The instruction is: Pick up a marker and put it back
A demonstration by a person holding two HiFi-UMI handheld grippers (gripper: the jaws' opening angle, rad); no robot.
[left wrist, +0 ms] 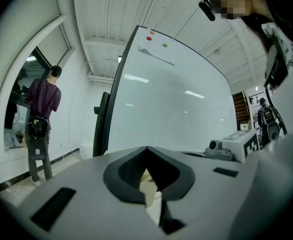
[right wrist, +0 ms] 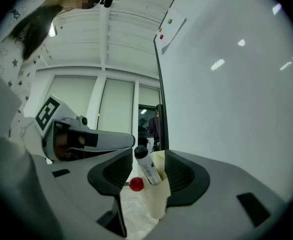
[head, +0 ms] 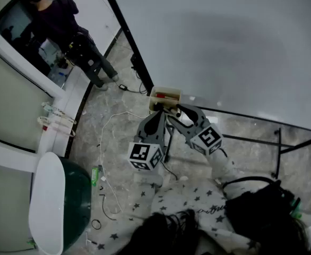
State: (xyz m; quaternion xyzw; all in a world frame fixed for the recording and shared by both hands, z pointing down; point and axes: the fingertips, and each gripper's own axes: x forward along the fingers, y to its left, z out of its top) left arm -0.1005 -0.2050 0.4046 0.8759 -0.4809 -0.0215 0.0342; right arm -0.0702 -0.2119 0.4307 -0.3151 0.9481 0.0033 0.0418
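A cream marker holder (head: 154, 97) hangs at the whiteboard's lower edge, with red markers lying in it. In the right gripper view a black-capped marker (right wrist: 147, 167) and a red cap (right wrist: 136, 184) stick out of the holder (right wrist: 159, 199). My right gripper (right wrist: 145, 176) stands wide open, one jaw on each side of the marker and not pressing it. In the head view it (head: 178, 109) reaches in from the right. My left gripper (head: 156, 116) comes in from the left. Its jaws (left wrist: 149, 184) are nearly together on the holder's cream edge (left wrist: 147, 189).
The whiteboard (head: 224, 41) fills the upper right, with its black stand legs (head: 277, 153) on the marble floor. Cables (head: 108, 137) trail on the floor to the left. A person (head: 65, 31) stands far back left by a window. A dark green tub (head: 73, 201) is at lower left.
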